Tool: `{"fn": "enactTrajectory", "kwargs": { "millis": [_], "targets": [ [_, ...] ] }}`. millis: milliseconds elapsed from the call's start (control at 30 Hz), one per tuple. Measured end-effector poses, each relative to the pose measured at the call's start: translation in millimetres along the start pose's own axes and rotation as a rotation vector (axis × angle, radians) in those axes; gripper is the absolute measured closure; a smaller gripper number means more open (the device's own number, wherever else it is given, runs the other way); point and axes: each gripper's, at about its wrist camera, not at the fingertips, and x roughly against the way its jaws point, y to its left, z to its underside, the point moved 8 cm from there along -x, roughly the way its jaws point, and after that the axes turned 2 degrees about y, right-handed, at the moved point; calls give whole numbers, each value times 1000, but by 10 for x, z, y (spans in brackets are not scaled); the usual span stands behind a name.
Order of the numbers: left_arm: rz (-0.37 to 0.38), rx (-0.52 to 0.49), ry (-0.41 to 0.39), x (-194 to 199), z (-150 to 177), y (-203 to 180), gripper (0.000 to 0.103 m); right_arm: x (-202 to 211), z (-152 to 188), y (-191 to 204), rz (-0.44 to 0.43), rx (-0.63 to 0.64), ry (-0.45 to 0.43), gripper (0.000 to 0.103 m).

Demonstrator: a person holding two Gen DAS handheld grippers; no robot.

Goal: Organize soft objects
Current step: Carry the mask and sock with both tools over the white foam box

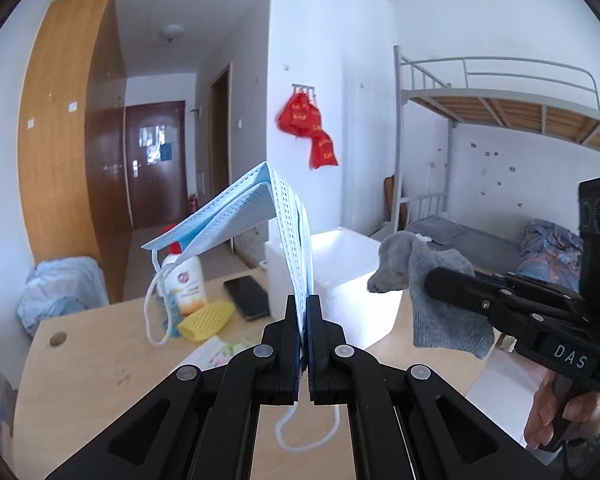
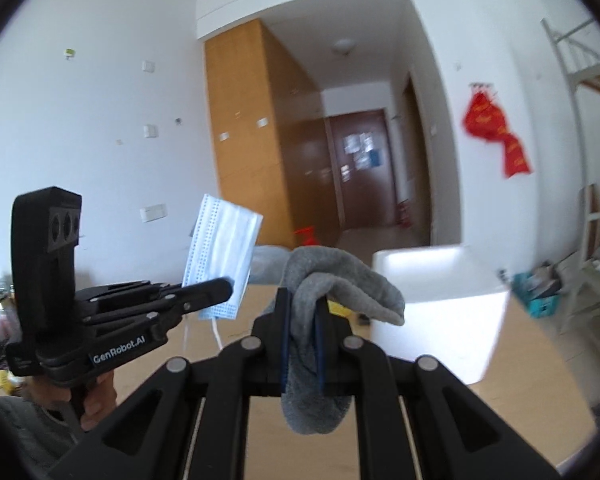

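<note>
My left gripper (image 1: 305, 304) is shut on a light blue face mask (image 1: 244, 210) held up above the wooden table (image 1: 100, 360); the mask folds over to the left and its white ear loops dangle. The right wrist view shows this gripper (image 2: 228, 286) at the left with the mask (image 2: 224, 248) in it. My right gripper (image 2: 302, 300) is shut on a grey sock (image 2: 340, 284) that droops over and below the fingers. From the left wrist view the right gripper (image 1: 430, 280) comes in from the right, the sock (image 1: 432, 280) hanging from it beside a white foam box (image 1: 340, 276).
On the table lie a lotion bottle (image 1: 188, 284), a yellow foam net (image 1: 206, 318), a black phone (image 1: 247, 297) and a floral paper (image 1: 216, 350). A bunk bed (image 1: 500, 120) stands at the right; a wardrobe (image 1: 60, 140) and hallway door (image 1: 156, 160) lie behind. A hand (image 1: 548, 412) holds each gripper.
</note>
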Motion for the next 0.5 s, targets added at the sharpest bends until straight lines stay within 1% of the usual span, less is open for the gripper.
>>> {"fn": "enactTrajectory", "kwargs": {
  "millis": [100, 267, 367, 500],
  "targets": [
    [18, -25, -5, -70, -46, -142, 101, 43, -36, -73, 66, 9, -27, 90],
    [51, -50, -7, -176, -105, -285, 101, 148, -91, -198, 143, 16, -71, 90],
    [63, -56, -8, -223, -134, -326, 101, 149, -108, -277, 167, 7, -79, 90],
    [83, -65, -3, -282, -172, -392, 101, 150, -124, -342, 175, -2, -83, 90]
  ]
}}
